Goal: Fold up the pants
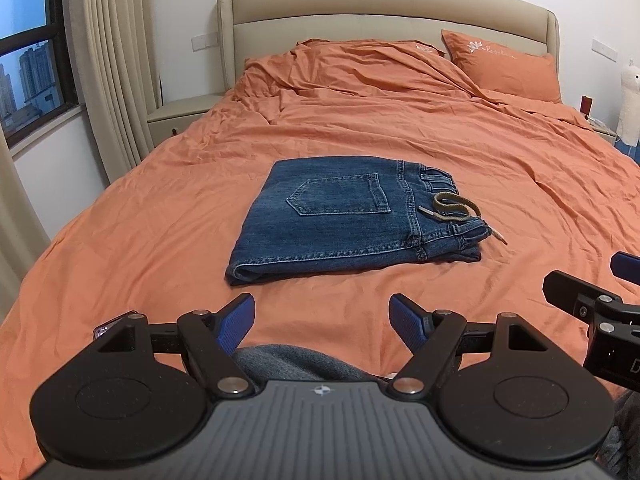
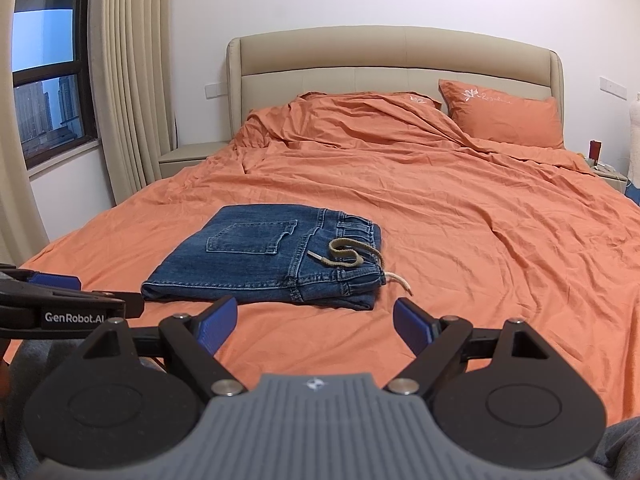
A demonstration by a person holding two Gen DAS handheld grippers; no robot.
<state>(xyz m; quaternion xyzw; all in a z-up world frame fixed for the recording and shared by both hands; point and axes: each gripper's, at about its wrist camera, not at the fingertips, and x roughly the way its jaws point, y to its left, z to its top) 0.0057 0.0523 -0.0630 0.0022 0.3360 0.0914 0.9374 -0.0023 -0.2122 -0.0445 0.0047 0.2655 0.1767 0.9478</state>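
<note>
Blue denim pants (image 1: 340,220) lie folded into a flat rectangle on the orange bed cover (image 1: 140,240), back pocket up, waistband to the right, with a tan drawstring (image 1: 456,206) looped on top. They also show in the right wrist view (image 2: 256,260). My left gripper (image 1: 322,322) is open and empty, held above the near part of the bed, short of the pants. My right gripper (image 2: 314,320) is open and empty, also just short of the pants. Each gripper shows at the edge of the other's view, the right one (image 1: 592,292) and the left one (image 2: 60,300).
An orange pillow (image 1: 504,64) leans on the beige headboard (image 1: 384,12). Rumpled cover lies at the bed's head. A nightstand (image 1: 180,114), curtain (image 1: 116,64) and window (image 1: 28,40) stand at left. A white plush toy (image 1: 630,100) is at right. Grey clothing (image 1: 288,362) lies under my grippers.
</note>
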